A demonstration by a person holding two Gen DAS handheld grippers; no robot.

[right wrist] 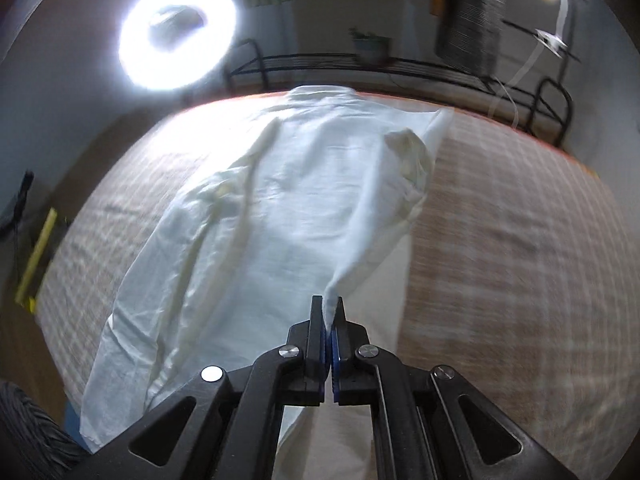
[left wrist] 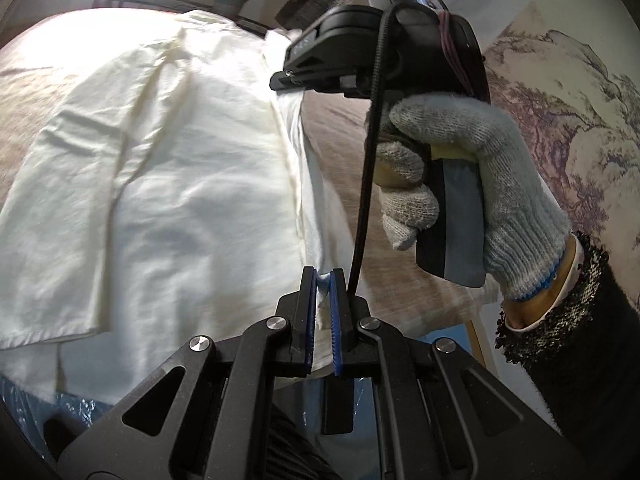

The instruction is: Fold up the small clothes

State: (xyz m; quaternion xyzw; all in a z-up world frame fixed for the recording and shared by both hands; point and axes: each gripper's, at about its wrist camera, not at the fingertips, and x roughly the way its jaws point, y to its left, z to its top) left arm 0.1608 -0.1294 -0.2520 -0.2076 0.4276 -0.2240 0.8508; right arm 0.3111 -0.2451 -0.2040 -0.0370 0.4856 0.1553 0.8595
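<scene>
Two tongs are both pinching white cloth as I am watching from my station. My left gripper (left wrist: 324,280) is holding its blue pads nearly together, with a thin edge of the white shirt (left wrist: 160,184) caught between them. My right gripper (right wrist: 329,308) is squeezing its jaws tight on a gathered peak of the same shirt (right wrist: 272,216), and the cloth is rising from the pads in a narrow fold toward the far right shoulder.

The shirt is lying spread along the brown checked tablecloth (right wrist: 500,240), collar end toward the far edge, hem end near me. In the left wrist view one long fold is running down the cloth, and the near left corner is lying flat over a paler layer beneath.

In that same view a gloved hand (left wrist: 472,184) is gripping the handle of the other tool, which is hanging above the right edge of the shirt, and a black cable (left wrist: 366,200) is trailing down from it, just beside my left pads. A dark knitted sleeve (left wrist: 580,320) is covering the wrist.

A ring lamp (right wrist: 176,40) is glaring beyond the far left of the table, and the right wrist view is blurring somewhat.
</scene>
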